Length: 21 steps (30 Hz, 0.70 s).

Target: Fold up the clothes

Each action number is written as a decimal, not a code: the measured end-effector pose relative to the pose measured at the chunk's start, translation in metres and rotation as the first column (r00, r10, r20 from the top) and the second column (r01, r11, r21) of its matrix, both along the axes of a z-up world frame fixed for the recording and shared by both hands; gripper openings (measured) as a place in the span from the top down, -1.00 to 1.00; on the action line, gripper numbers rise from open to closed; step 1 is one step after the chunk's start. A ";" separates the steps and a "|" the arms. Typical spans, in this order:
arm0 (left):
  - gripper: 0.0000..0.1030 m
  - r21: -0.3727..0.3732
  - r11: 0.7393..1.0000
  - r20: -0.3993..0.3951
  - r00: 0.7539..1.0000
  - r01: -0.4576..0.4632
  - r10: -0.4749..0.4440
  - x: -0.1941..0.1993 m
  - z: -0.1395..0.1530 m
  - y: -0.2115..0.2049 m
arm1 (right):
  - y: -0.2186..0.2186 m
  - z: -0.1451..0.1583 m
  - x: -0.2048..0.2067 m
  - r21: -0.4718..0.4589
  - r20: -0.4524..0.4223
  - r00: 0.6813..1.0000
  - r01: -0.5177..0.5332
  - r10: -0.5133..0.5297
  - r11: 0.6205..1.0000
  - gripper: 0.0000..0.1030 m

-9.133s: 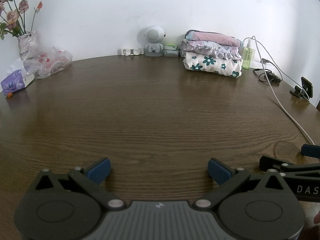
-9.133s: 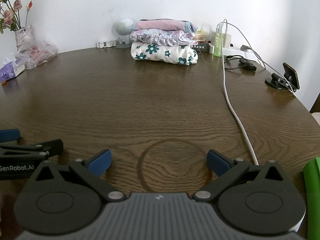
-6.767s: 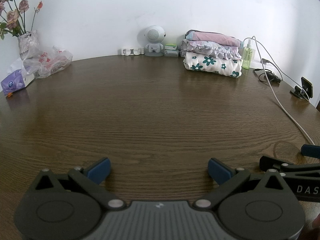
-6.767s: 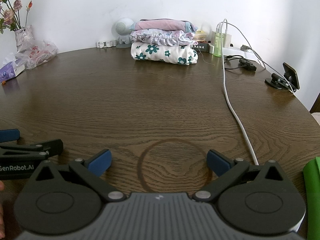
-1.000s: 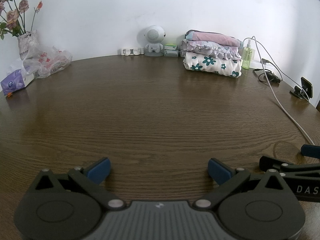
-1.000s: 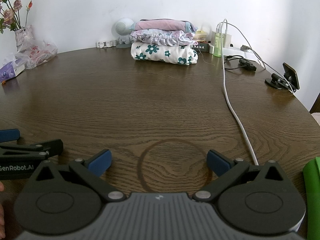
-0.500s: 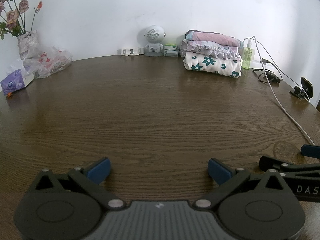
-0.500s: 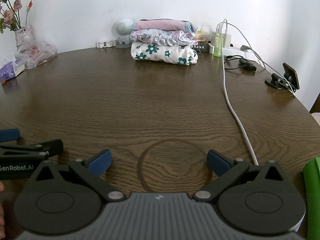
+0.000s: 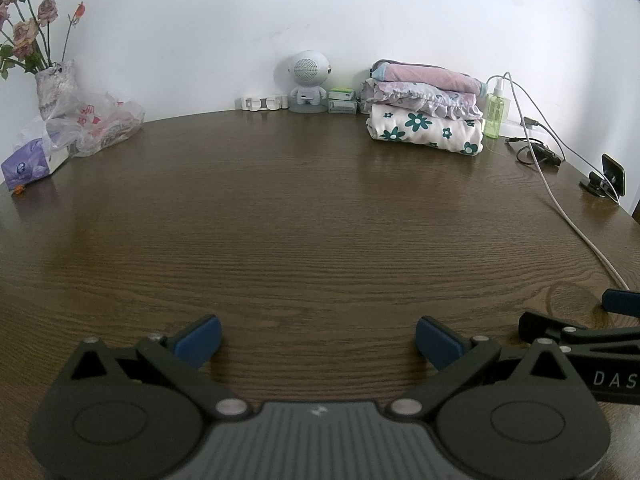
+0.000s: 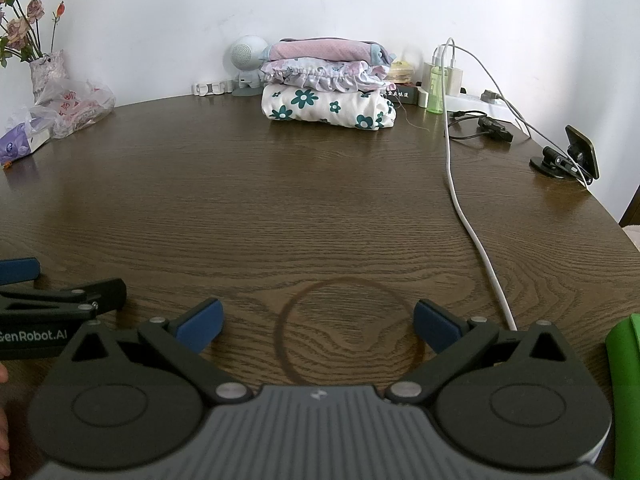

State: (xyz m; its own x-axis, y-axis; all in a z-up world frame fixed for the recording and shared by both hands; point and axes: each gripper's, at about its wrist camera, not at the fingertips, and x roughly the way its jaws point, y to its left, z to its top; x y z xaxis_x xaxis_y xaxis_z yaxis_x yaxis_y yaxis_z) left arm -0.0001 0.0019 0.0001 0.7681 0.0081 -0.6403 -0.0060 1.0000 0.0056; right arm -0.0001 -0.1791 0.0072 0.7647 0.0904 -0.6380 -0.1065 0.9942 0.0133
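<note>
Both tools, left tool (image 9: 318,340) and right tool (image 10: 318,326), rested spread and empty on the brown wooden worktop (image 9: 320,216); three folded garments (image 10: 328,84) stacked aside, probably freeing folding room.

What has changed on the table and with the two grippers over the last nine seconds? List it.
Nothing has visibly changed. The left gripper and right gripper stay open and empty, low over the table. The stack of folded clothes stays at the far edge, untouched, and the white cable lies as before.

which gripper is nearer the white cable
Right. The right gripper has the white cable ending just beside its right finger; the left gripper sits further left, beyond the right one.
</note>
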 end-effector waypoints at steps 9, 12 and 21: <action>-1.00 0.000 1.000 0.000 1.000 0.000 0.000 0.000 0.000 0.000 | 0.000 0.000 0.000 0.000 0.000 1.000 0.000 0.000 1.000 -0.99; -1.00 0.000 1.000 0.000 1.000 0.000 0.000 0.000 0.000 0.000 | 0.000 0.000 0.000 0.000 0.000 1.000 0.000 0.000 1.000 -0.99; -1.00 0.002 1.000 0.000 1.000 -0.002 0.002 0.000 0.000 -0.002 | 0.000 0.000 0.000 0.000 0.000 1.000 0.000 0.000 1.000 -0.99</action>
State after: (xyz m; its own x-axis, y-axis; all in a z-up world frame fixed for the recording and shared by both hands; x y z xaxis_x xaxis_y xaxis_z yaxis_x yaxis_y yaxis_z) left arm -0.0001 0.0002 0.0002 0.7681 0.0108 -0.6402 -0.0079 0.9999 0.0073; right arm -0.0001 -0.1790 0.0072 0.7648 0.0905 -0.6379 -0.1065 0.9942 0.0134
